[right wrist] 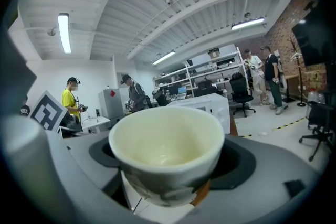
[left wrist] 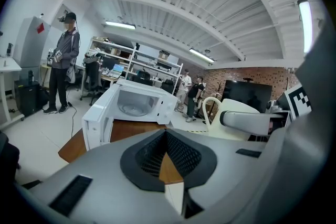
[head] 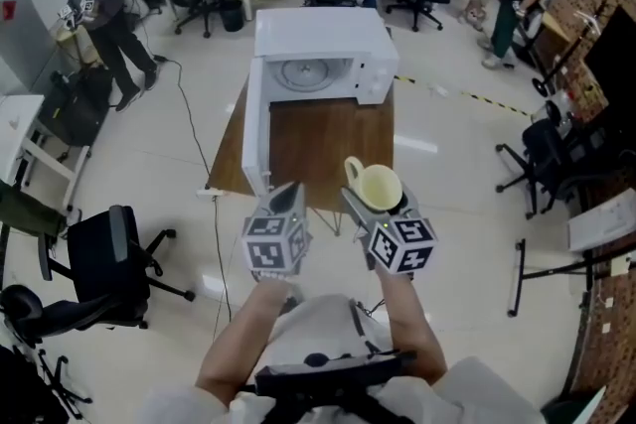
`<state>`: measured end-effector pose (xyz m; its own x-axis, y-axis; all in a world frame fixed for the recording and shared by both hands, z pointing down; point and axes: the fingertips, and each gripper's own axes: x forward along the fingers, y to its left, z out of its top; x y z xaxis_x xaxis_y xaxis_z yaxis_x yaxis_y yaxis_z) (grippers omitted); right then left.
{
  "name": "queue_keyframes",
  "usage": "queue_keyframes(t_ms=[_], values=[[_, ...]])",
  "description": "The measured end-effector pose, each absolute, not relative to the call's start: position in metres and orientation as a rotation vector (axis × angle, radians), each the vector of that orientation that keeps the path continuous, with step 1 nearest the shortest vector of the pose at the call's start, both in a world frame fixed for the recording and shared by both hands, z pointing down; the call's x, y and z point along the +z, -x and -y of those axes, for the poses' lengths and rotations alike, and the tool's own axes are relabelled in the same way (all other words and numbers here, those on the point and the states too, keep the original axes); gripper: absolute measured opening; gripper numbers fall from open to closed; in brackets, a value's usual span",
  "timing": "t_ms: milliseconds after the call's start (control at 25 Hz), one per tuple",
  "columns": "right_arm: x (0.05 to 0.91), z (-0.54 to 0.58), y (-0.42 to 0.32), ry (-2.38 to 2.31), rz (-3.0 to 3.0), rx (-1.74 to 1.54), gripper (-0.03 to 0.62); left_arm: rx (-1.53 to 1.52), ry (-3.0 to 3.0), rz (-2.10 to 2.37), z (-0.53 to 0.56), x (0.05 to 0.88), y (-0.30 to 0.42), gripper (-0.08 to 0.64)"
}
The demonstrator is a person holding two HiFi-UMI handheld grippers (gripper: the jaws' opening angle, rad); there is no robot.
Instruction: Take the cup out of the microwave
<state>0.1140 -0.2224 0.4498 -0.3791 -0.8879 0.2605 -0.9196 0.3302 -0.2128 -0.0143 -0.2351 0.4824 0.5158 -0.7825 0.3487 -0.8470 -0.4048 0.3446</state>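
Observation:
The white microwave (head: pixel 320 55) stands at the far end of a wooden table (head: pixel 328 149), its door (head: pixel 255 129) swung open to the left and its chamber holding only the glass plate. A cream cup (head: pixel 376 186) with its handle to the left is upright and off the table, out in front of the table's near edge. My right gripper (head: pixel 374 202) is shut on it; the cup (right wrist: pixel 165 149) fills the right gripper view. My left gripper (head: pixel 282 197) hangs beside it on the left, jaws together and holding nothing (left wrist: pixel 167 165). The left gripper view shows the cup (left wrist: pixel 236 115) at its right.
A black office chair (head: pixel 109 263) stands on the floor at the left, more chairs (head: pixel 556 164) at the right. A cable (head: pixel 204 164) runs over the floor by the table's left side. A person (head: pixel 94 5) stands far left; others are at the back.

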Motion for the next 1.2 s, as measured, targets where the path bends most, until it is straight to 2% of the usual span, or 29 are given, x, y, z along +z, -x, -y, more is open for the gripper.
queue_keyframes(t_ms=[1200], values=[[0.438, 0.229, -0.112, -1.698, 2.519, 0.469, 0.471, 0.165, -2.294, 1.312, 0.237, 0.479, 0.007, -0.005]])
